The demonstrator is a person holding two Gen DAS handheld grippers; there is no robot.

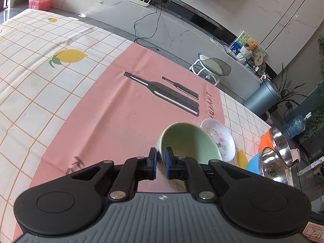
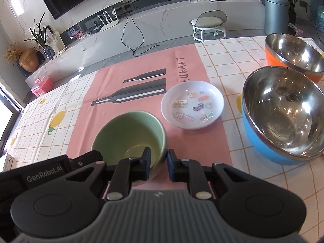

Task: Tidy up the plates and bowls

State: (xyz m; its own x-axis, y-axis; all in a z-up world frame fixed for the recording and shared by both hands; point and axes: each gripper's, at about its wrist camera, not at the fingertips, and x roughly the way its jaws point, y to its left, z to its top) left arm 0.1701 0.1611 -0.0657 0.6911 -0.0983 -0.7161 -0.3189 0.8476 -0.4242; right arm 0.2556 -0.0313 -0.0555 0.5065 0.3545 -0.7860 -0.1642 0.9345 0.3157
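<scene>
Early on: left gripper (image 1: 161, 158) and right gripper (image 2: 159, 163) both clamped on green bowl (image 2: 129, 133) rim, seemingly lifted; white plate (image 2: 192, 104), steel bowls (image 2: 283, 113) unstacked

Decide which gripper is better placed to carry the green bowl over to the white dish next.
Probably the right gripper. Both pairs of fingers straddle the green bowl at its rim, but the white dish lies on the right gripper's side, whereas the left gripper would have to reach across.

Marble wall (image 2: 18, 2), long console (image 2: 172, 16), white stool (image 2: 209, 27).
</scene>
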